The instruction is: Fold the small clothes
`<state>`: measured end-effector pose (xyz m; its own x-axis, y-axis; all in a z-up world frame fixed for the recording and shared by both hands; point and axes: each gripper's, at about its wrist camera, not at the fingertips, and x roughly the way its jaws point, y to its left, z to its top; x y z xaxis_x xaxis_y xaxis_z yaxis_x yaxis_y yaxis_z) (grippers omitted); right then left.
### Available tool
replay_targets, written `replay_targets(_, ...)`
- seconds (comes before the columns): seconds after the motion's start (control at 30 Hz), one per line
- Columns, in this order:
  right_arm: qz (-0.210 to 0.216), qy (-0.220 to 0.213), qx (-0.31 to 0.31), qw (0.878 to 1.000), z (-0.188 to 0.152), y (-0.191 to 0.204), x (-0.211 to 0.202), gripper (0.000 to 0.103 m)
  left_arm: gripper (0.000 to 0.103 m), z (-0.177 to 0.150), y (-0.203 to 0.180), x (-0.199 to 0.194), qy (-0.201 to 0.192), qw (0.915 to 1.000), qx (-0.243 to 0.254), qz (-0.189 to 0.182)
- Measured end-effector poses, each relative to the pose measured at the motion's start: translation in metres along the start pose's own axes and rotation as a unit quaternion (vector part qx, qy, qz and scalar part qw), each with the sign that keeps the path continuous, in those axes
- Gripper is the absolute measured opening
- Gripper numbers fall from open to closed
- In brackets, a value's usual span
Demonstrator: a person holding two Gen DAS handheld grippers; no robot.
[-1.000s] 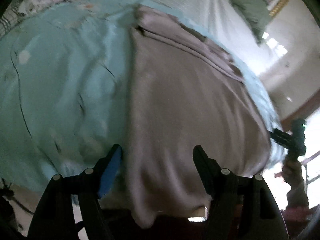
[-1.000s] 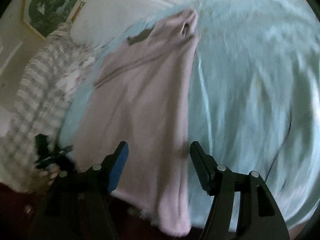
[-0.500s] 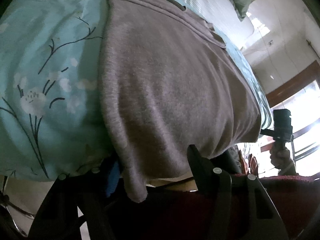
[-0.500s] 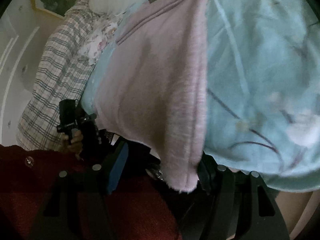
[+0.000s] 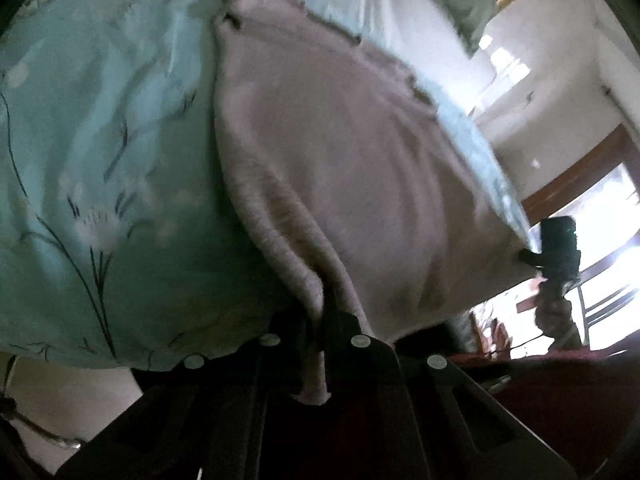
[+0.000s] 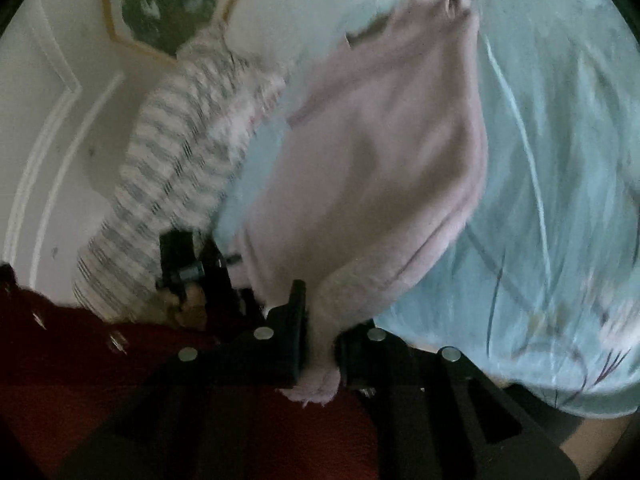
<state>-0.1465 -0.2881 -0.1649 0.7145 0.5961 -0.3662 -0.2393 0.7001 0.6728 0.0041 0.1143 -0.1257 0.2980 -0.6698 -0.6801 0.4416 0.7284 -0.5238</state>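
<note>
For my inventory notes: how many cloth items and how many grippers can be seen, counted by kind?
Pink garment: 1
Light blue floral bedsheet: 1
Striped cloth: 1
Grippers: 2, left gripper and right gripper, each shut on the garment's near edge
Total: 5

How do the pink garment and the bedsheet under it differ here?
The pink garment is plain and fuzzy; the bedsheet is smooth light blue with a printed flower pattern. The garment's near hem is pinched up in both grippers; the bedsheet lies ungripped. Both are soft fabric draped on the bed.

Both were wide open before — now the left hand-held gripper (image 5: 320, 320) and right hand-held gripper (image 6: 320, 328) pinch the pink cloth (image 5: 352, 168) at the bed's (image 5: 100, 140) edge.
</note>
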Motion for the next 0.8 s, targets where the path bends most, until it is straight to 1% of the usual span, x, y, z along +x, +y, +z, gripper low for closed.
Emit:
replay_targets(0.1,0.019,-0.051,0.009,0.998,0.017,0.003,-0.014,0.015,0.004,0.015,-0.012,-0.021,-0.049,0.9986,-0.001,-0.023)
replay_targets(0.17,0.022,-0.089,0.015,0.996,0.033,0.004,-0.024,0.015,0.004,0.029,-0.018,-0.035,-0.081,0.9961,-0.001,-0.036)
replay_targets(0.3,0.016,-0.131,0.006,0.991,0.064,0.010,-0.032,0.015,0.004,0.065,-0.031,-0.047,-0.137,0.9893,0.007,-0.049)
replay_targets(0.4,0.003,-0.157,-0.012,0.988,0.094,0.015,-0.032,0.014,0.004,0.098,-0.040,-0.048,-0.169,0.9836,0.025,-0.057)
replay_targets(0.47,-0.008,-0.176,-0.019,0.984,0.121,0.015,-0.030,0.013,0.004,0.125,-0.044,-0.042,-0.182,0.9814,0.033,-0.052)
replay_targets(0.5,-0.016,-0.181,-0.023,0.983,0.132,0.013,-0.031,0.013,0.004,0.142,-0.046,-0.036,-0.188,0.9806,0.038,-0.042)
replay_targets(0.57,-0.043,-0.191,-0.032,0.980,0.159,0.009,-0.028,0.013,0.004,0.170,-0.045,-0.026,-0.192,0.9803,0.039,-0.027)
replay_targets(0.67,-0.078,-0.198,-0.035,0.976,0.203,-0.001,-0.019,0.012,0.004,0.211,-0.042,-0.013,-0.201,0.9790,0.034,-0.009)
replay_targets(0.73,-0.099,-0.196,-0.036,0.975,0.228,-0.009,-0.008,0.011,0.004,0.235,-0.036,-0.006,-0.209,0.9775,0.030,-0.004)
replay_targets(0.8,-0.112,-0.198,-0.033,0.973,0.249,-0.017,0.001,0.011,0.004,0.255,-0.029,-0.003,-0.220,0.9753,0.024,0.003)
